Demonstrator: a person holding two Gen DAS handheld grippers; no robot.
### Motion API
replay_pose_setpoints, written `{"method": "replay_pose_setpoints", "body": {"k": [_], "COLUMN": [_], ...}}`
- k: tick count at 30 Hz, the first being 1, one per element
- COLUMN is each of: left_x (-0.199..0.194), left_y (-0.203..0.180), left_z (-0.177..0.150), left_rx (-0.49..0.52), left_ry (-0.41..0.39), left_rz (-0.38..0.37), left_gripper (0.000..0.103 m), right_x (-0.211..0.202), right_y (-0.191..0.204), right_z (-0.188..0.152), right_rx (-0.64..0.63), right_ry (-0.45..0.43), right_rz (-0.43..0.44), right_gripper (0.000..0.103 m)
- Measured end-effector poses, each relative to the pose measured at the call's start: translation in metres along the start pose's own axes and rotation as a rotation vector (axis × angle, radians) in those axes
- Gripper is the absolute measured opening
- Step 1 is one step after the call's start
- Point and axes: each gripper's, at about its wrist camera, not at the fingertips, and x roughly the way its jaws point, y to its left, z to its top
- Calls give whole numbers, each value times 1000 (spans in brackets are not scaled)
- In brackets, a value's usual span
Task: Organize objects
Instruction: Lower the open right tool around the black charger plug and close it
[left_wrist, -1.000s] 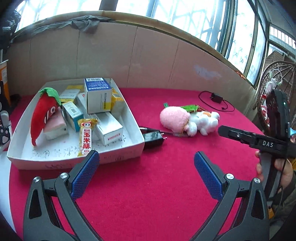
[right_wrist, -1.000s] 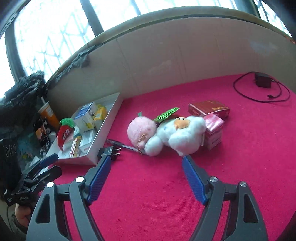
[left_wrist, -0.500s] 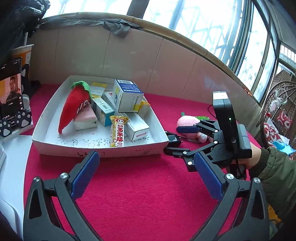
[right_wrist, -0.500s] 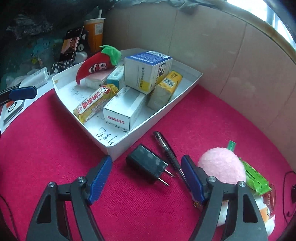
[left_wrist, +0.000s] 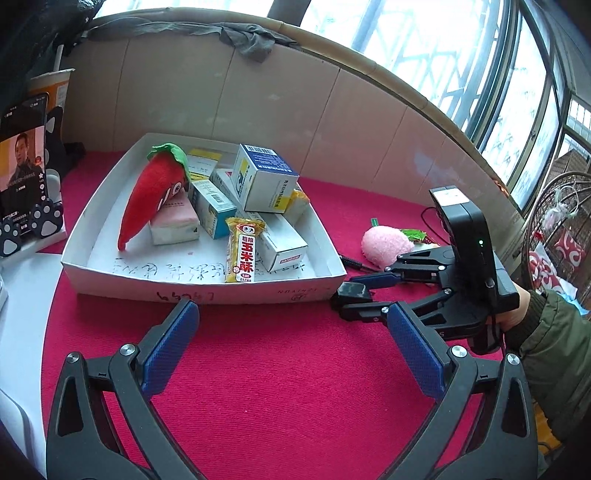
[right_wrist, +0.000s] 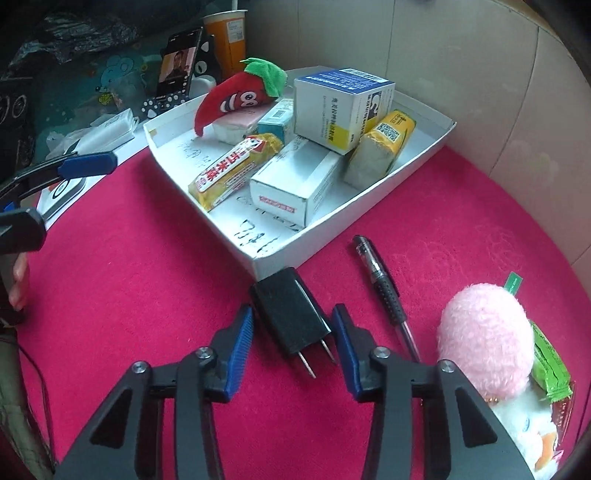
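A black charger plug (right_wrist: 291, 314) lies on the red cloth just off the near corner of the white tray (right_wrist: 421, 162). My right gripper (right_wrist: 291, 332) straddles it and its jaws are closing, with the pads close to the plug's sides and a thin gap still showing. The left wrist view shows the same gripper (left_wrist: 360, 297) around the plug (left_wrist: 352, 290). My left gripper (left_wrist: 291, 350) hangs open over bare cloth in front of the tray (left_wrist: 207, 291), holding nothing. A black pen (right_wrist: 384, 288) and a pink plush (right_wrist: 484, 332) lie right of the plug.
The tray holds a red chili plush (left_wrist: 155, 195), a blue-and-white box (left_wrist: 264, 177), a yellow snack bar (left_wrist: 242, 254) and several other boxes. A phone on a stand (left_wrist: 22, 173) and an orange cup (right_wrist: 229, 37) stand beyond the tray. A cardboard wall (left_wrist: 332, 122) borders the cloth.
My right gripper has swung from the plush toys to the plug, dropped over it, and its jaws have narrowed. The left gripper drifted slightly sideways and stayed open.
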Motion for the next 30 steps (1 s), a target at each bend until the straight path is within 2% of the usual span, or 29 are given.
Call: {"method": "replay_pose_setpoints", "body": {"k": [11,12,13,14,17,21,23,26,30], "left_x": [4,6,8,10,19,44,59,80,110], "left_y": [-11,-13,-14,-16,-27,-48,-66,-99,-134], "left_z": [-1,-2,-2,-3,-4,4,9,10,19], "left_rx": [39,43,49,56,86,129,172,265,345], "left_ry": [35,43,51,59,85,138,162,172,188], "left_rz": [1,-1,-6,-12,-35,-81,-120,-157,-175], "left_gripper": [103,103,103,103,103,103,103,103,103], "right_x": [4,2,-1,-5,-26,-69,-96,-130,-152], "right_y": [7,7,8,9,13,-5,-23,-48,-76], "right_z": [3,0,-5,-11,-37,-86,-117,-159,-202], "right_rx": [35,45,58,74,125,316,446,592,765], "right_ry": [-33,-35,-39,-48,-91,-165,-206,-236,-261], "right_rz": [-44,-51,-54,-50,-32,-104,-162,-311,-390], "right_gripper": [41,39,33,31,31,30,30,31,30]}}
